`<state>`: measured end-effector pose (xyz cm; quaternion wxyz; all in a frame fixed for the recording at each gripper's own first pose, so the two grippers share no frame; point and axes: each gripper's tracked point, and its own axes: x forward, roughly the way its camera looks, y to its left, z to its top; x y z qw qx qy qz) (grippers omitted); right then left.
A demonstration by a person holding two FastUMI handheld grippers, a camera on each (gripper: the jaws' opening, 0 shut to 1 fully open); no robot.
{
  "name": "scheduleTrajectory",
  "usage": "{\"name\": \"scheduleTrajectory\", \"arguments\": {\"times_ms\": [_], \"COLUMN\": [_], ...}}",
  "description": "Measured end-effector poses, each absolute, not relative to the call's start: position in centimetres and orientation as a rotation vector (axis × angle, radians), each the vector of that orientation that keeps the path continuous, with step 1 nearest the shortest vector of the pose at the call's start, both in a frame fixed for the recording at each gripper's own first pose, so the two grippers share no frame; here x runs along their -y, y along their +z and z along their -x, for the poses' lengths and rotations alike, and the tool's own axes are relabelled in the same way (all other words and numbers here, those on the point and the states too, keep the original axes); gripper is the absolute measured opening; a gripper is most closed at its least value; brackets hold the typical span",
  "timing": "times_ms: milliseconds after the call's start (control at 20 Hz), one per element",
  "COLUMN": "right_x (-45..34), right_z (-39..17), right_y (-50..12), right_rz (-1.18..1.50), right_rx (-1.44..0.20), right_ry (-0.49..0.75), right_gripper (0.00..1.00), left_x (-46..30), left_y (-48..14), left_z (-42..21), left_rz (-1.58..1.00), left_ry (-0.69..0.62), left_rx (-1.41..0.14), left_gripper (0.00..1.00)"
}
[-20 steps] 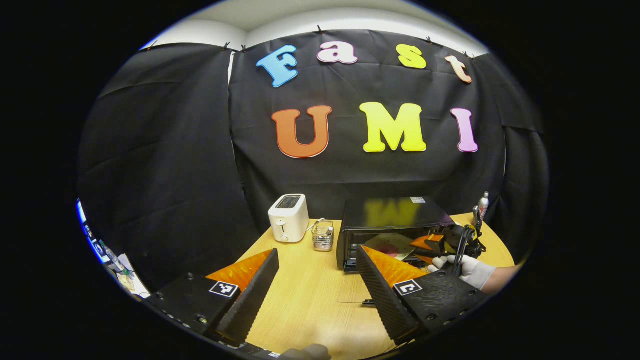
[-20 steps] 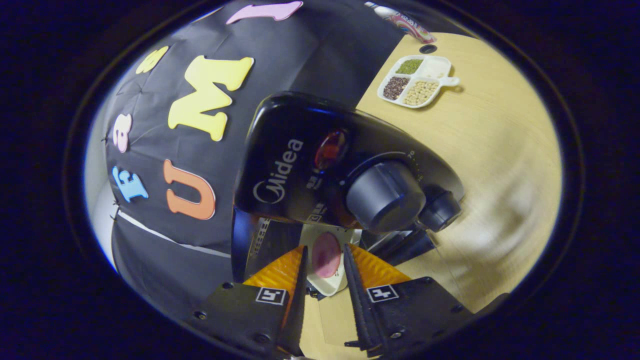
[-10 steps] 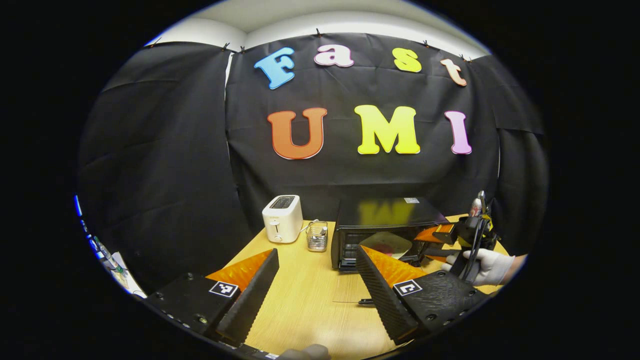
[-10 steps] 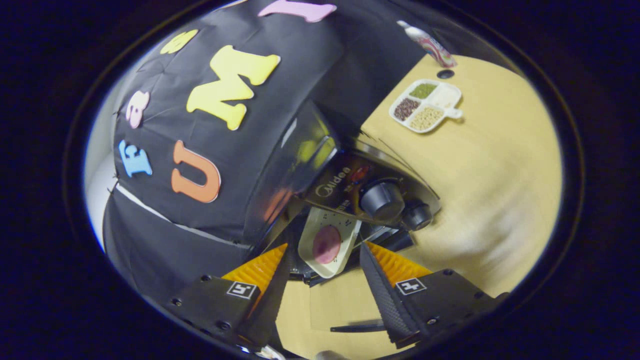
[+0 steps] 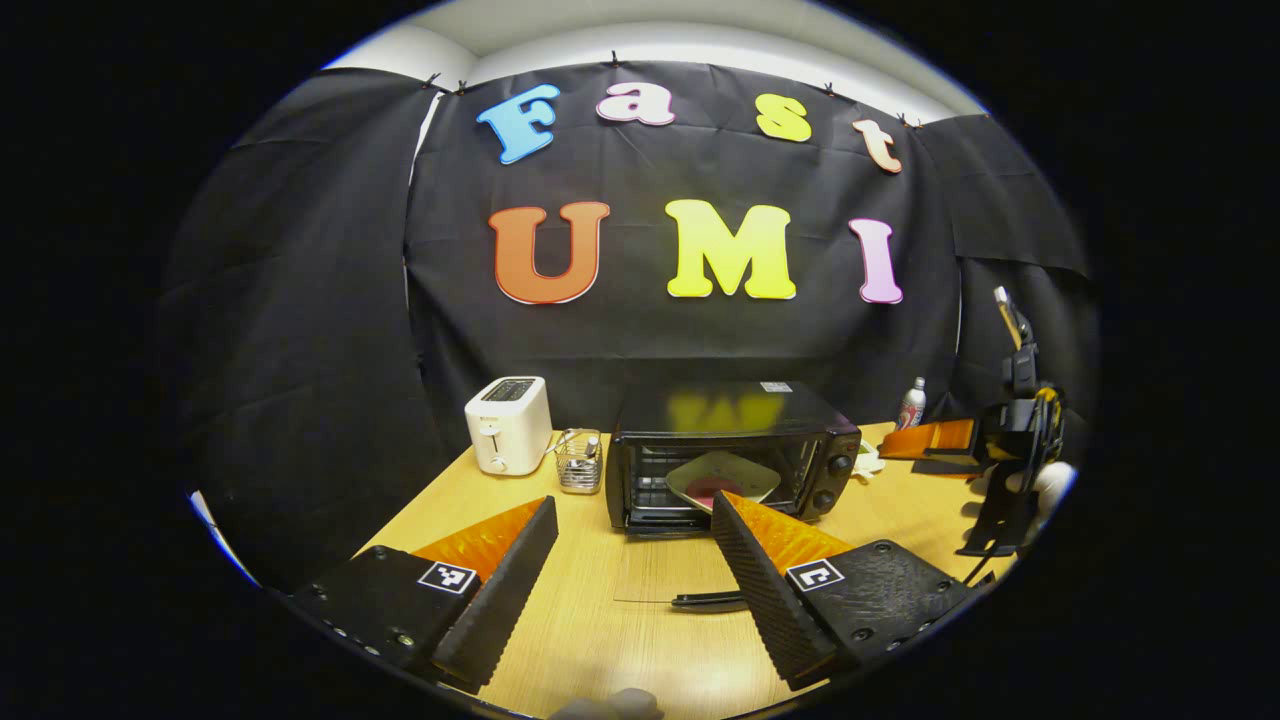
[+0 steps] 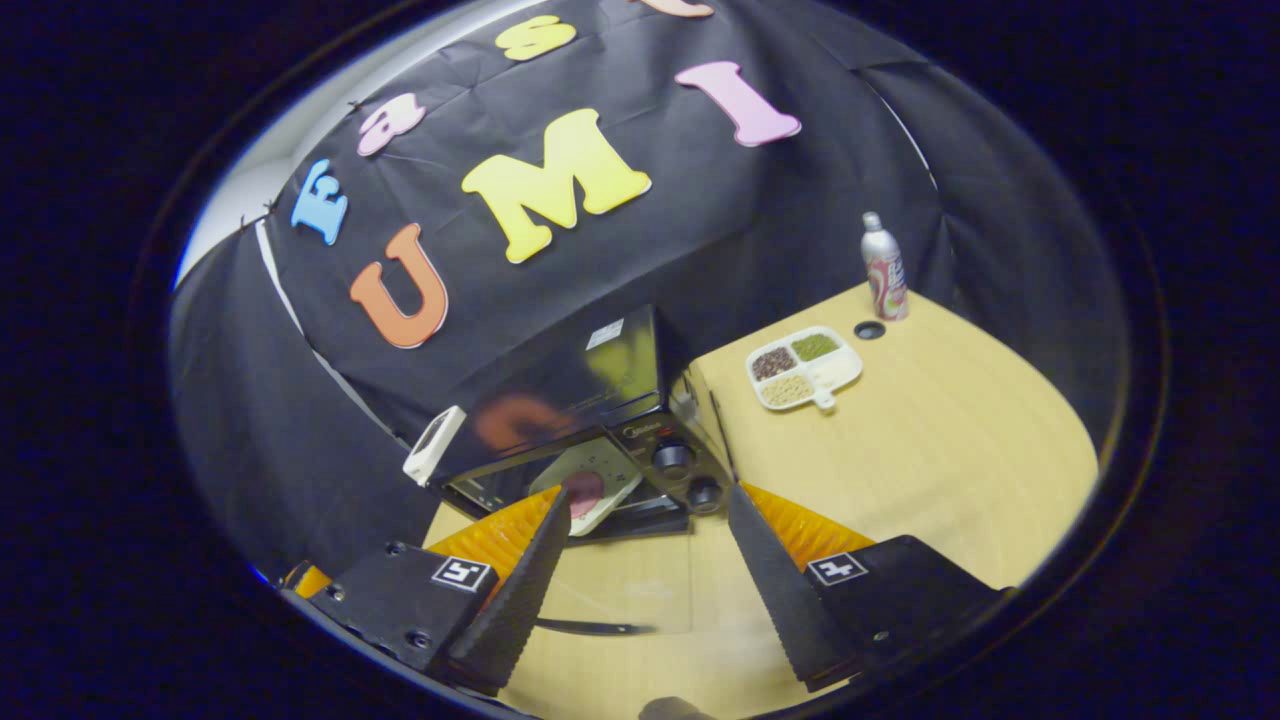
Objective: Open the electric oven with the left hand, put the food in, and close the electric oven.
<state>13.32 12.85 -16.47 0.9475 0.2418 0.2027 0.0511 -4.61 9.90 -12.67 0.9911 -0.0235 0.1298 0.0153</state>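
Observation:
The black electric oven stands mid-table with its glass door folded down flat and the door handle nearest me. Inside rests a pale plate carrying a round reddish piece of food. My left gripper hangs open in front of the door, holding nothing. In the right gripper view the oven, the plate and the food lie ahead of my right gripper, which is open and empty. That gripper, held by a gloved hand, also appears right of the oven.
A white toaster and a wire cup stand left of the oven. On the wooden table to its right are a divided dish of beans and a can.
My right gripper let go of the plate, opened, and drew back up and away from the oven, leaving plate and food inside. The left gripper stayed open and shifted slightly.

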Motion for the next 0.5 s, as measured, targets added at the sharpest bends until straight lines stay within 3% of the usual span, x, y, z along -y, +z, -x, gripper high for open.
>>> {"name": "scheduleTrajectory", "arguments": {"times_ms": [50, 100, 200, 300, 500], "right_x": [-11.6, -10.2, -7.8, -5.5, -1.7], "right_z": [-12.4, -11.5, -9.9, -8.1, -5.3], "right_y": [-16.2, -16.0, -15.5, -15.3, -14.8], "right_rz": [-0.440, -0.386, -0.285, -0.209, -0.121], "right_rx": [-0.402, -0.390, -0.363, -0.348, -0.341], "right_ry": [0.091, 0.071, 0.047, 0.033, 0.045], "right_gripper": [1.00, 0.93, 1.00, 0.94, 0.96], "left_x": [-9.1, -8.2, -6.5, -4.4, -0.5], "left_y": [-13.6, -14.5, -16.5, -18.6, -23.5], "left_z": [4.4, 4.2, 3.9, 3.9, 4.4], "left_rz": [0.043, 0.041, 0.039, 0.049, 0.064], "left_ry": [0.017, 0.007, -0.009, -0.023, -0.034], "left_rx": [-0.272, -0.286, -0.314, -0.349, -0.439], "left_gripper": [0.97, 0.97, 0.96, 0.96, 0.97]}}
